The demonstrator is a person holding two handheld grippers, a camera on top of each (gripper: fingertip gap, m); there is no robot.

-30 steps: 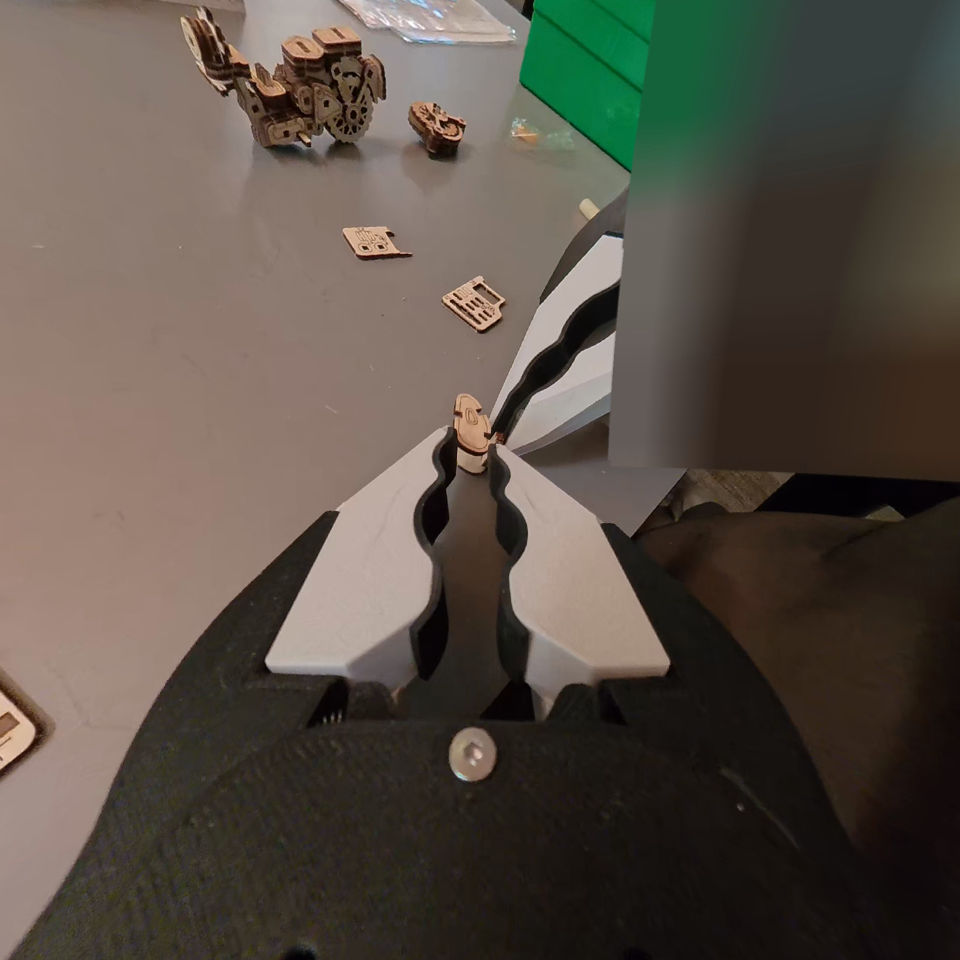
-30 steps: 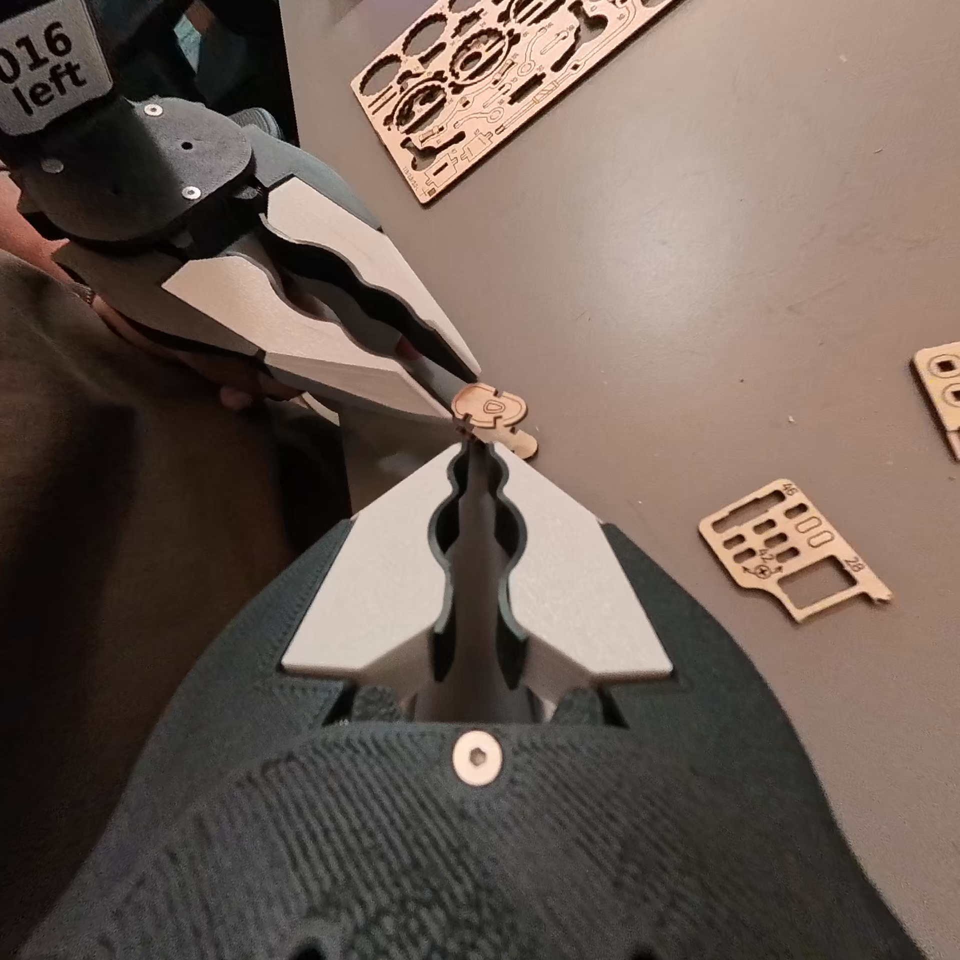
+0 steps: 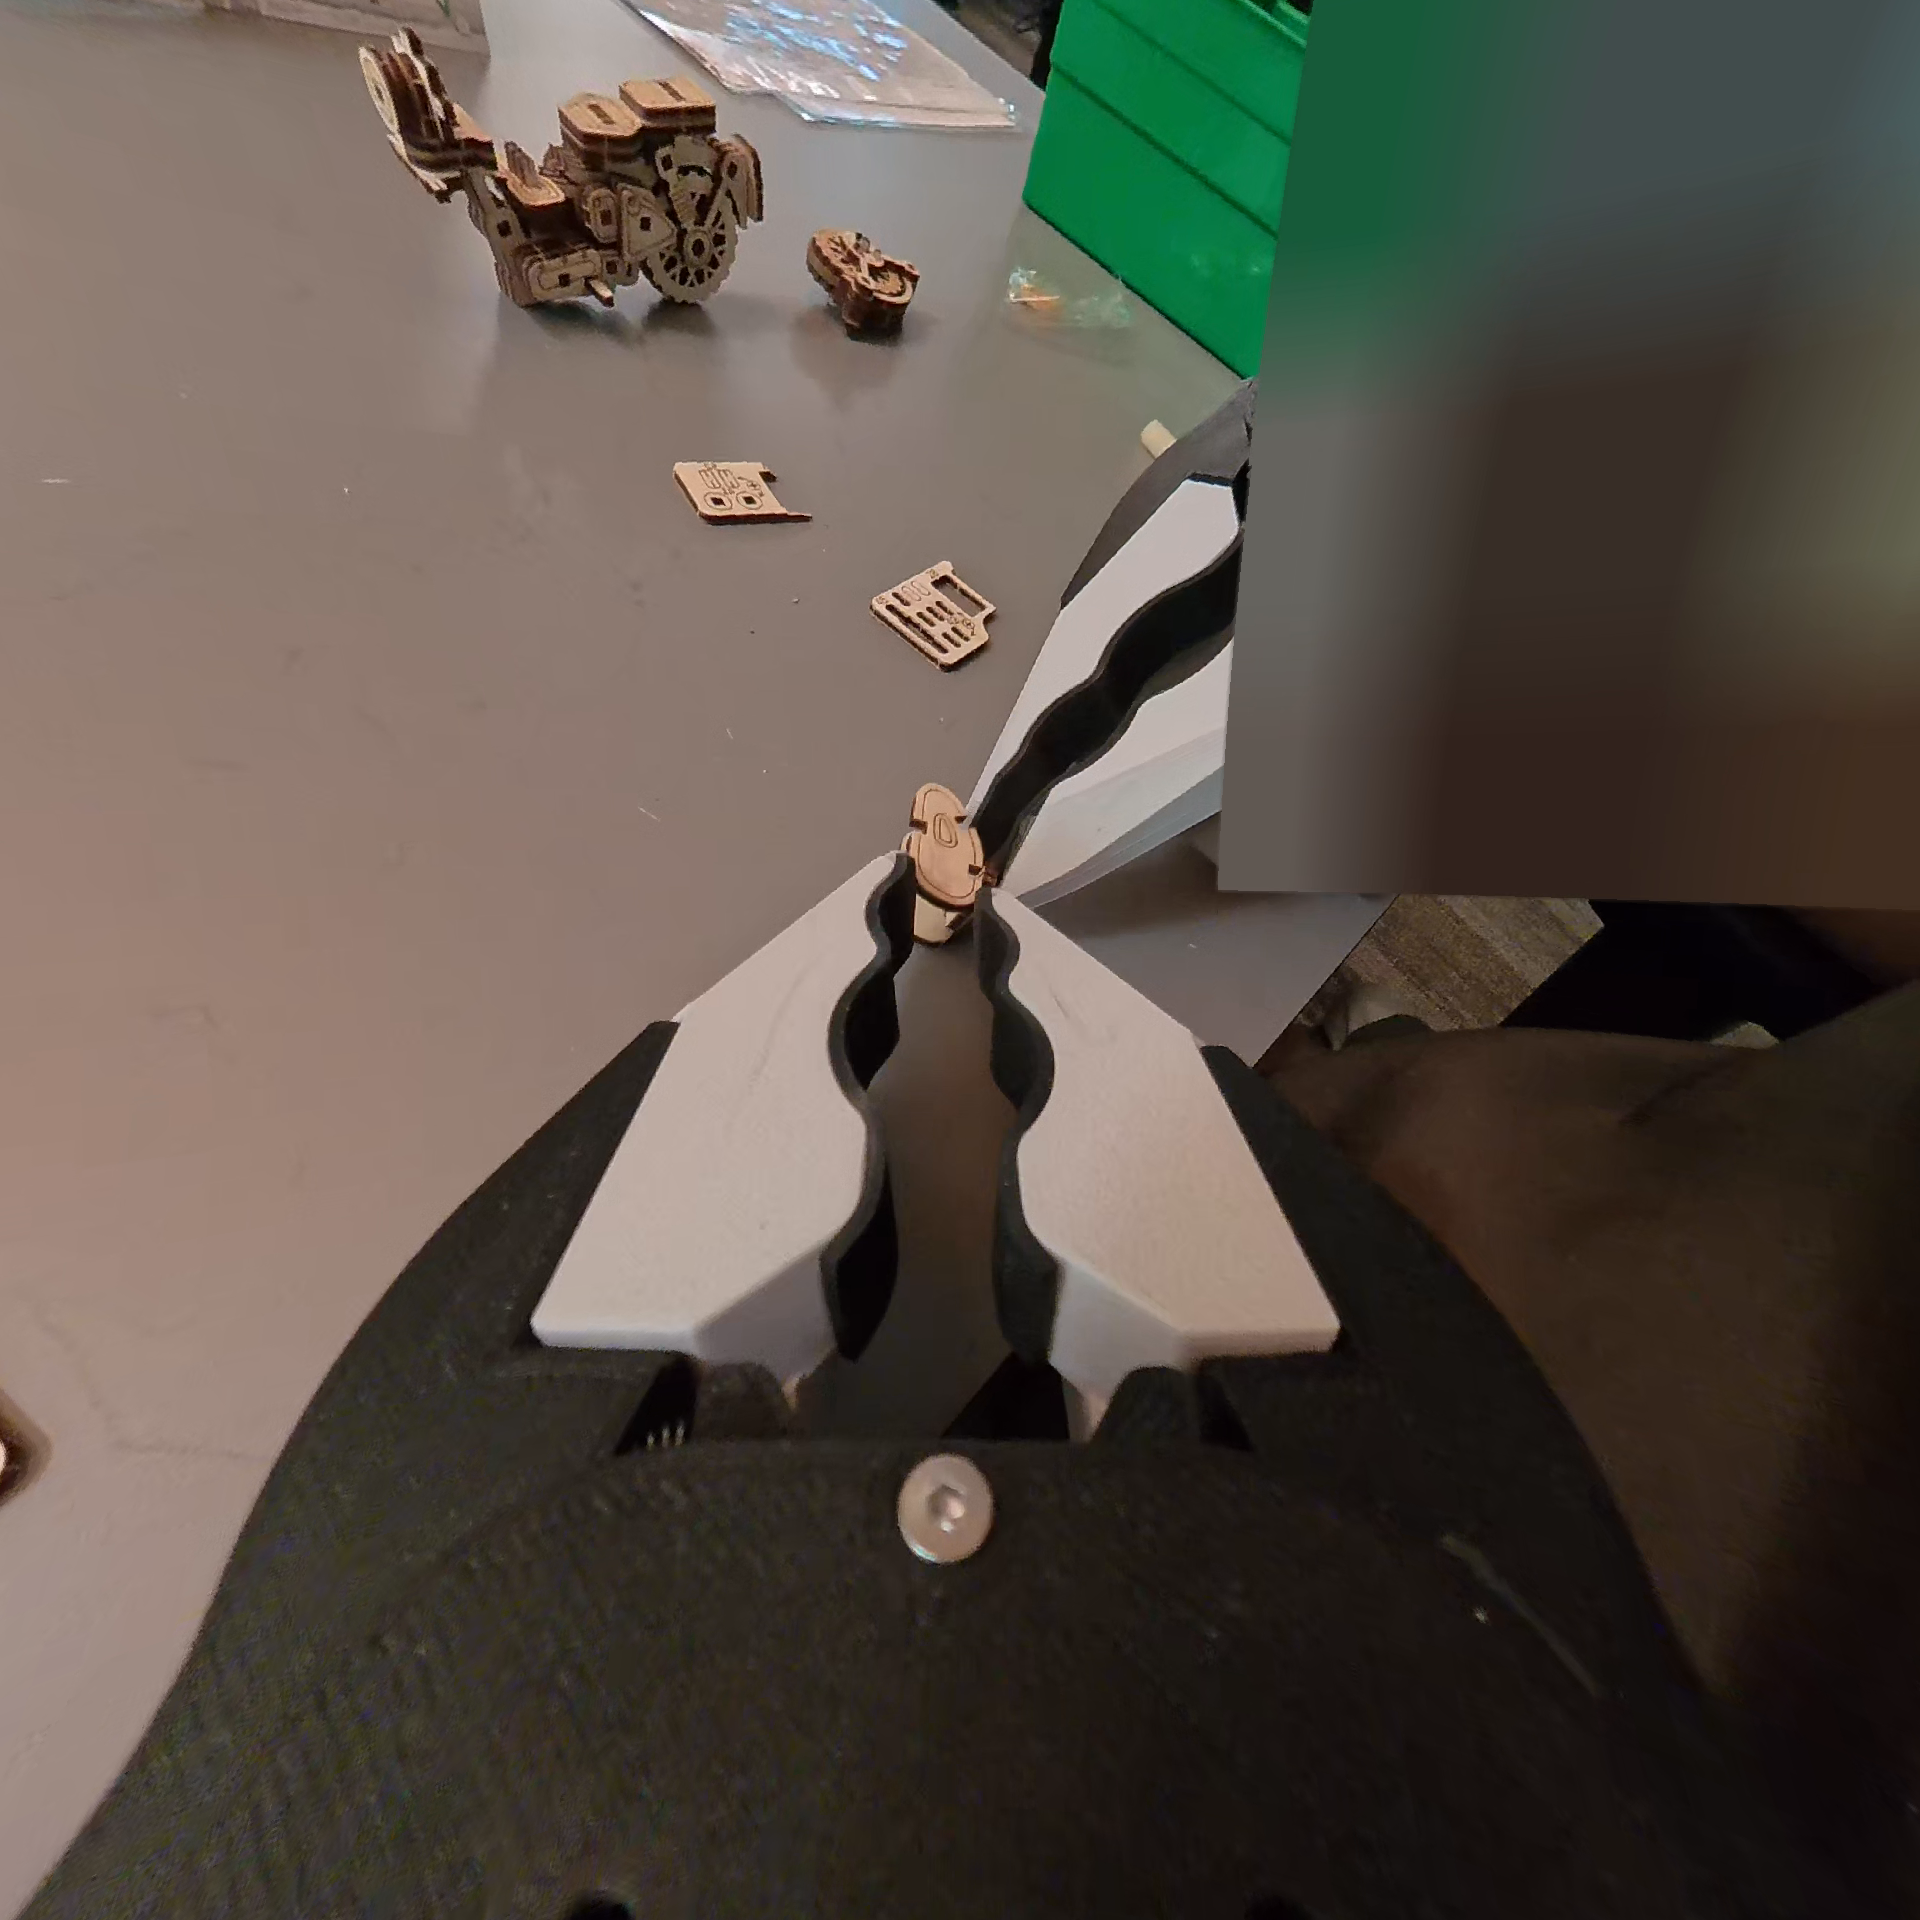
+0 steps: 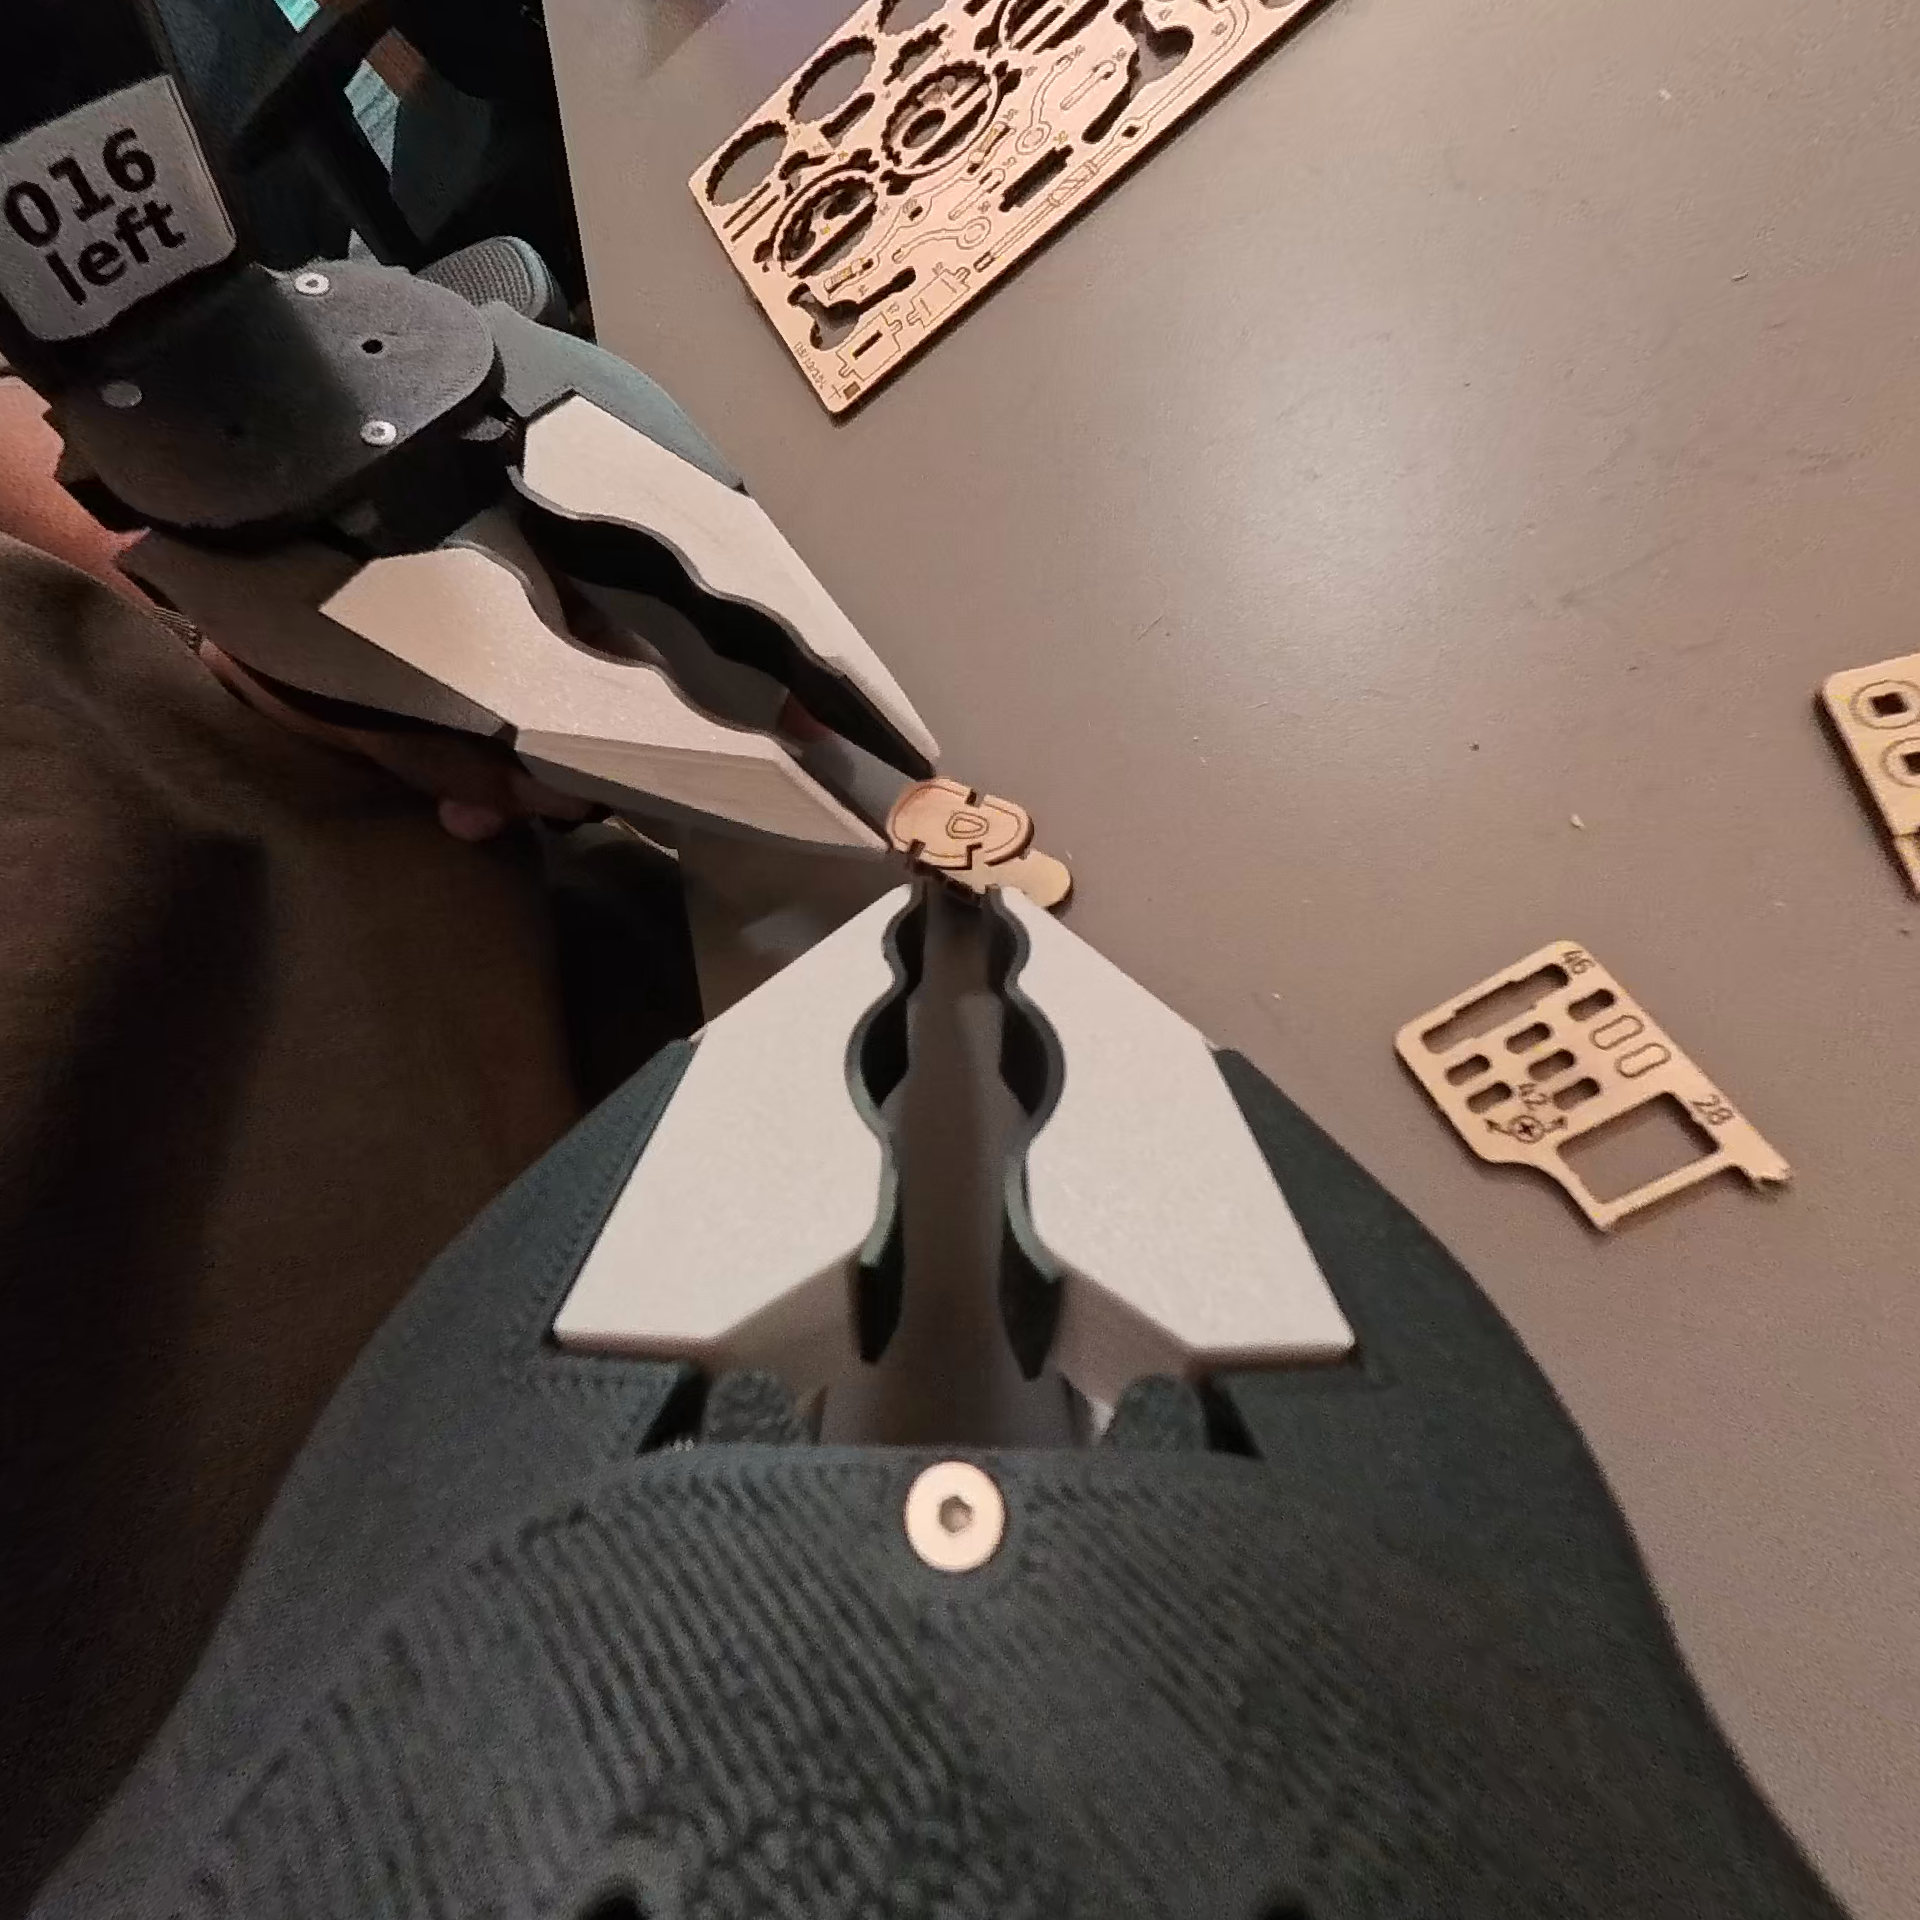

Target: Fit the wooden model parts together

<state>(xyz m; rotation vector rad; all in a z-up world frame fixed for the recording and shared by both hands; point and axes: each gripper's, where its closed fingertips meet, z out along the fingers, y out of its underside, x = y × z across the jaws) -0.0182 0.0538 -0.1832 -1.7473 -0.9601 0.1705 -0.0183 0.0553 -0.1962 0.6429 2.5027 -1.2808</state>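
Right wrist view: we record the grey worktop (image 4: 1455,582), a punched part sheet (image 4: 966,177) at its far edge, then the left gripper (image 4: 909,795) and right gripper (image 4: 951,883), both clamped on one small wooden piece (image 4: 961,826) above the near edge. We judge it light, thin, brittle; hold by flat faces. Printed numerals noted, not transcribed.

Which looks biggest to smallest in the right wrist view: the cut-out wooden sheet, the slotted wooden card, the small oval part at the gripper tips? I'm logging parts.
1. Cut-out wooden sheet, largest though farthest and partly cropped.
2. Slotted wooden card.
3. Small oval part, smallest.
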